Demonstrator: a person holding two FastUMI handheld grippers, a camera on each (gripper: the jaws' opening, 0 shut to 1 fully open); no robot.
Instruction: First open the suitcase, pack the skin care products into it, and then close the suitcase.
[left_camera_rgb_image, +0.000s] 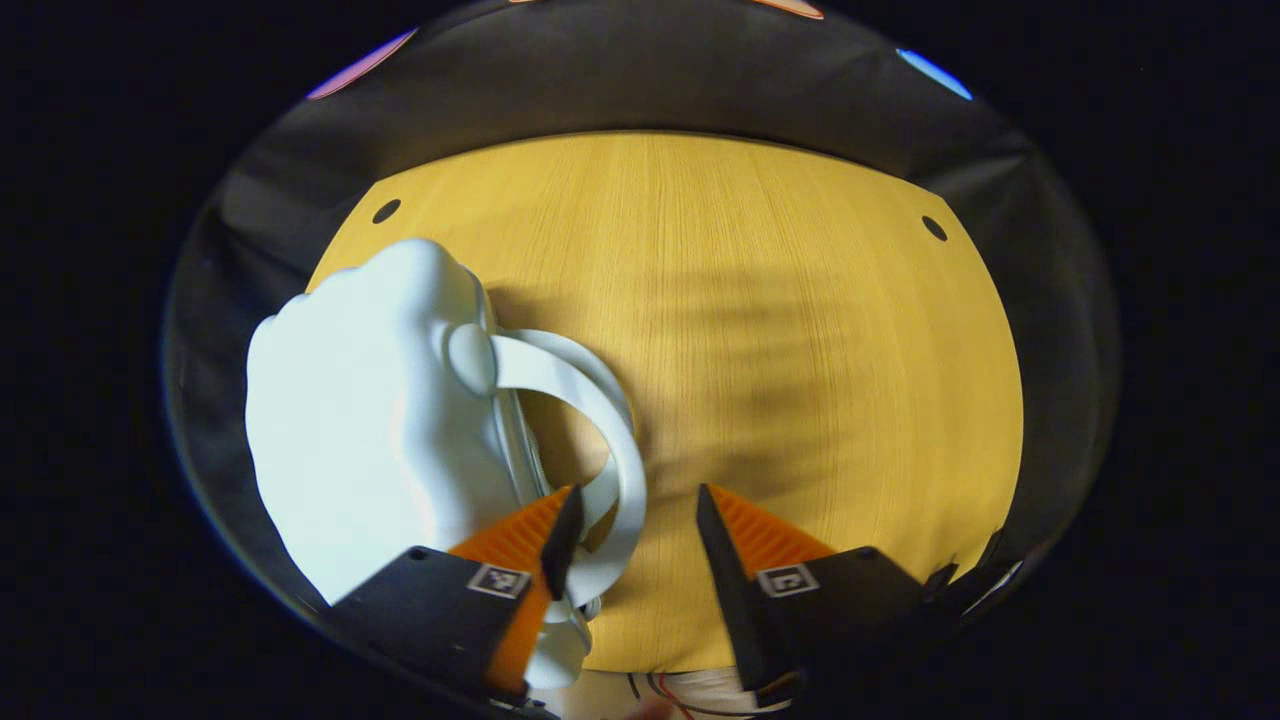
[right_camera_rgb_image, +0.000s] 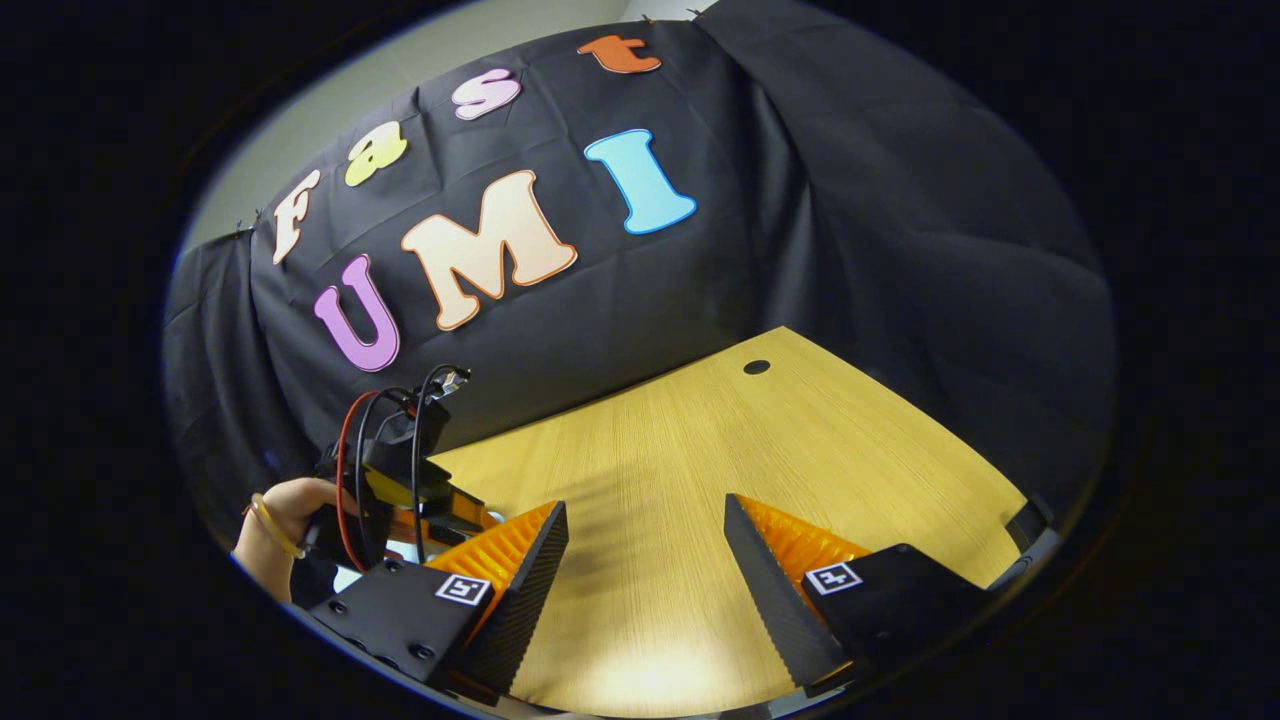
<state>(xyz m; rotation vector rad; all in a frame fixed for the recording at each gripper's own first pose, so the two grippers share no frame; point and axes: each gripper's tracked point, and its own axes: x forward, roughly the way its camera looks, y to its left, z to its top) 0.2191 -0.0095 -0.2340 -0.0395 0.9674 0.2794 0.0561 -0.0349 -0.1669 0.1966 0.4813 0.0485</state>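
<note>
The left gripper (left_camera_rgb_image: 632, 530) hangs over a wooden table (left_camera_rgb_image: 800, 330) with its fingers spread apart and nothing between them. A small white suitcase (left_camera_rgb_image: 370, 440) with a rounded, moulded shell lies closed on the table ahead and to the left of this gripper. Its looped white handle (left_camera_rgb_image: 610, 420) curves out toward the gripper, and the gripper's left finger (left_camera_rgb_image: 545, 530) overlaps the lower part of the loop; whether it touches the handle cannot be told.

In the right gripper view, the right gripper (right_camera_rgb_image: 645, 545) is held low above the table (right_camera_rgb_image: 700, 440), its fingers also wide apart and holding nothing. Off to its left, a person's hand (right_camera_rgb_image: 285, 525) with a thin band at the wrist grips the other gripper (right_camera_rgb_image: 400, 480), with red and black cables looping over its top. Bare tabletop lies straight ahead of the right gripper's fingers.
</note>
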